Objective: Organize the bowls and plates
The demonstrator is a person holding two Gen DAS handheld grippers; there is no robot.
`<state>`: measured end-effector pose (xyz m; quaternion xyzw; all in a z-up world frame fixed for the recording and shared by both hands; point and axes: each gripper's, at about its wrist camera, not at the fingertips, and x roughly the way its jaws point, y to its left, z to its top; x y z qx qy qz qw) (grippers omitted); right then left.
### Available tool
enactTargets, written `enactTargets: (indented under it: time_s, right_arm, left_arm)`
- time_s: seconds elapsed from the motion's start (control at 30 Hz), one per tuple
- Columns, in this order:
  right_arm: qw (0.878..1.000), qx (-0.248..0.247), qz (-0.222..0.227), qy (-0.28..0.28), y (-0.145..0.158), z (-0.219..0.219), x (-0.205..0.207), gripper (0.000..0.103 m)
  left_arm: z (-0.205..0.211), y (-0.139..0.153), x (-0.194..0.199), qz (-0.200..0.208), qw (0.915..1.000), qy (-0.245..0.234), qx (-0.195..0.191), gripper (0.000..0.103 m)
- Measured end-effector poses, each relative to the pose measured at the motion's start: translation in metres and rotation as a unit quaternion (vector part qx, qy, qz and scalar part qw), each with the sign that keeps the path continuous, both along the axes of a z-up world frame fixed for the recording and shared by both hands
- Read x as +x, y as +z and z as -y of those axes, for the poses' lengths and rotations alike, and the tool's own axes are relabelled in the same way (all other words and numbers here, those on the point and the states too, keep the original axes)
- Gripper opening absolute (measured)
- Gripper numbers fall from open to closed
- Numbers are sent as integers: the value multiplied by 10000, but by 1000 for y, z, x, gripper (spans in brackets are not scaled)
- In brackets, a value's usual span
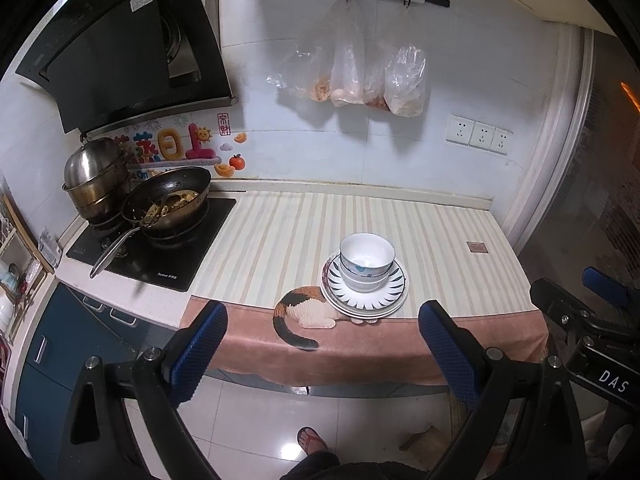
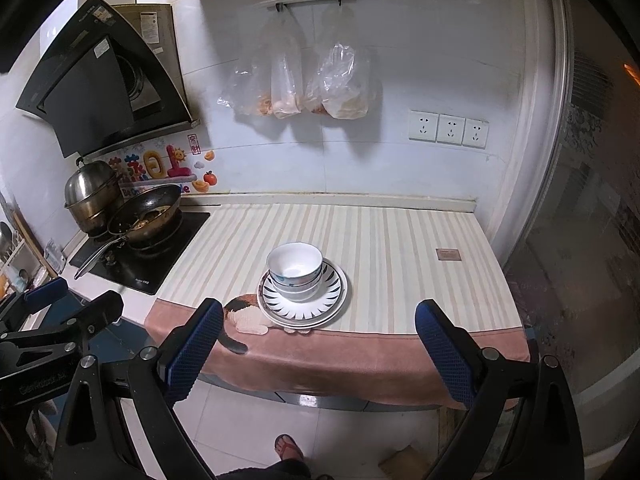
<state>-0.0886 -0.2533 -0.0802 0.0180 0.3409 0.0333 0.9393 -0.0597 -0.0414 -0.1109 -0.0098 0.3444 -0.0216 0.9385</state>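
A stack of white bowls (image 1: 366, 260) (image 2: 295, 267) sits on a stack of plates (image 1: 390, 296) (image 2: 332, 300) with a dark petal pattern, near the front edge of the counter. My left gripper (image 1: 322, 344) is open and empty, held back from the counter over the floor. My right gripper (image 2: 318, 344) is open and empty too, also short of the counter edge. Part of the right gripper shows at the right of the left wrist view (image 1: 592, 312), and the left gripper shows at the left of the right wrist view (image 2: 60, 320).
A striped cloth with a pink border and a cat picture (image 1: 304, 308) covers the counter (image 2: 400, 240). A wok with food (image 1: 170, 204) and a steel pot (image 1: 94, 176) stand on the hob at left. Plastic bags (image 1: 360, 76) hang on the wall. A foot in a sandal (image 1: 312, 440) is on the floor.
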Motion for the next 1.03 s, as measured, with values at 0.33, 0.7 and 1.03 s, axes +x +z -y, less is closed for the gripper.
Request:
enactTargets:
  time_s: [0.33, 0.7, 1.03]
  right_arm:
    - [10000, -11, 17, 30, 0, 0, 6, 99]
    - [10000, -17, 2, 49, 0, -2, 7, 99]
    - [10000, -32, 13, 61, 0, -6, 6, 99]
  left_arm:
    - [3, 3, 3, 11, 10000, 29, 10, 98]
    - [2, 3, 3, 14, 10000, 17, 17, 98]
    - [-4, 5, 4, 20, 10000, 40, -3, 98]
